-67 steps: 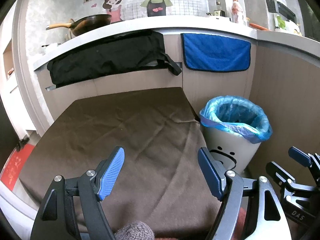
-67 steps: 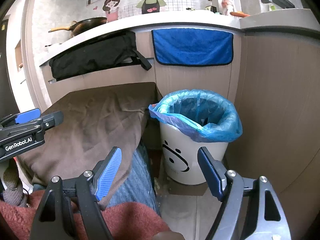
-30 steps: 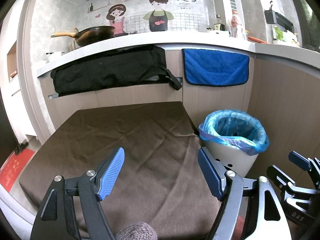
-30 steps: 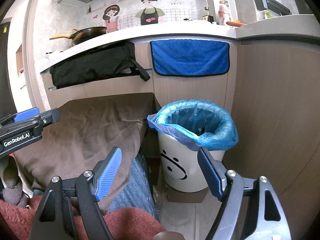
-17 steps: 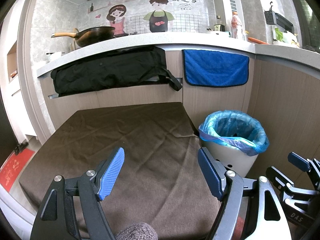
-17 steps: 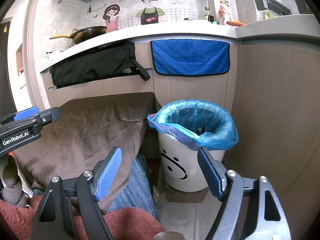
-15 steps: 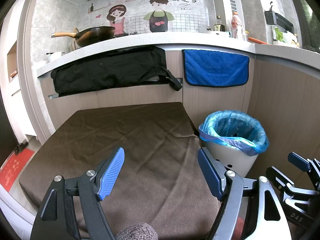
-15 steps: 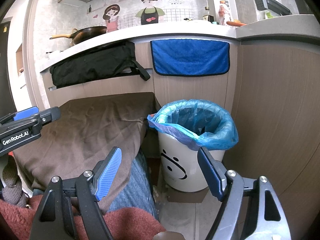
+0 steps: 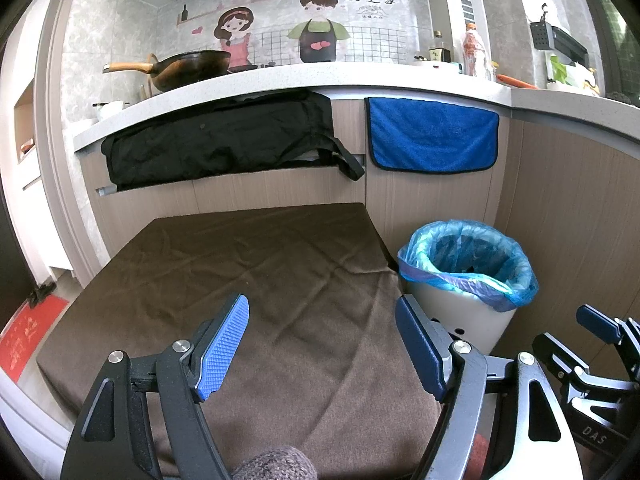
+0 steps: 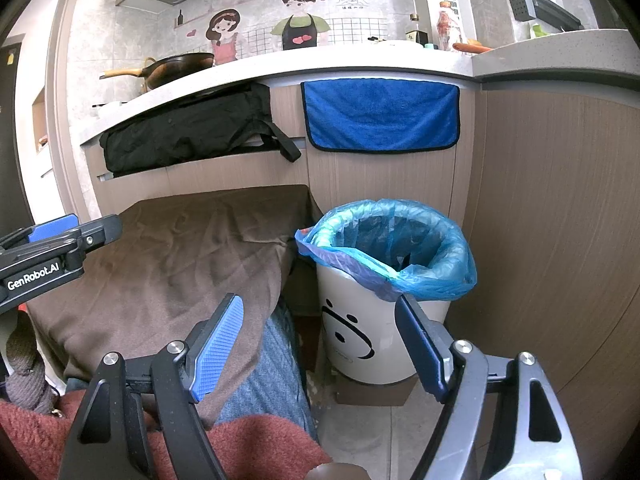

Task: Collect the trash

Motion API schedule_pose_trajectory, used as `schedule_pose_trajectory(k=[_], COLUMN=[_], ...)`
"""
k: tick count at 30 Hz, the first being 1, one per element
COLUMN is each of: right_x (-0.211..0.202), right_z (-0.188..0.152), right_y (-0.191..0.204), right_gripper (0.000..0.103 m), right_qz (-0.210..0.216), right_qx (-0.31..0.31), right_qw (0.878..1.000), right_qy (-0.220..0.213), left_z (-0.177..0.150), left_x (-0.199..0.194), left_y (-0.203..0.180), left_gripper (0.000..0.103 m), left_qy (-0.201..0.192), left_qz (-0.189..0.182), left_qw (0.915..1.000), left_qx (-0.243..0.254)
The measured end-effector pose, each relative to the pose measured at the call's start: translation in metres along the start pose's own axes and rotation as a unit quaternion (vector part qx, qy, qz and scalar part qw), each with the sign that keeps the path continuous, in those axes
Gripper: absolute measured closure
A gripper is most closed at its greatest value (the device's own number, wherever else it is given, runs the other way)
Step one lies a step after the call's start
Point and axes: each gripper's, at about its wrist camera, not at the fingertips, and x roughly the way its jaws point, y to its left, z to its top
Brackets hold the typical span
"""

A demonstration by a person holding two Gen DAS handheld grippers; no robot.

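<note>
Left wrist view: both grippers, left gripper (image 9: 322,344) and right gripper (image 10: 320,344), have fingers wide open, holding nothing; no trash shows on the brown-clothed tabletop (image 9: 240,272), so finding some comes next, beside the white blue-lined bin (image 10: 384,280).

Both views were bright and sharp, lit by daylight that came from the upper right, where the window corner (image 9: 616,20) was washed out. The tiled wall (image 9: 100,40) and the white countertop (image 9: 280,76) caught that light evenly, with mild glare along the counter edge. The brown cloth (image 9: 248,264) lay in softer light, its creases showing as faint shadows. The space beneath the counter overhang was darker. The blue bin liner (image 10: 392,248) glowed where light passed through it, with a dim interior. Fisheye distortion bent the counter and cabinet lines into curves, and the frame corners went black. No motion blur showed; only the nearest sleeve fabric (image 10: 248,448) looked slightly soft.
</note>
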Motion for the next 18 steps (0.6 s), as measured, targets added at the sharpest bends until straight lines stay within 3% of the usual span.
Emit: schedule_pose_trajectory(k=[18], right_x=[0.0052], right_z=[0.0009], right_y=[-0.0032], right_gripper=[0.027], right_qz=[0.004], right_qx=[-0.008], right_qw=[1.000], right_qy=[0.003], left_z=[-0.0003], left_x=[0.0012], left_y=[-0.0013], left_gripper=[0.027], left_qy=[0.003], left_qz=[0.004], left_qw=[1.0000], left_qx=[-0.005])
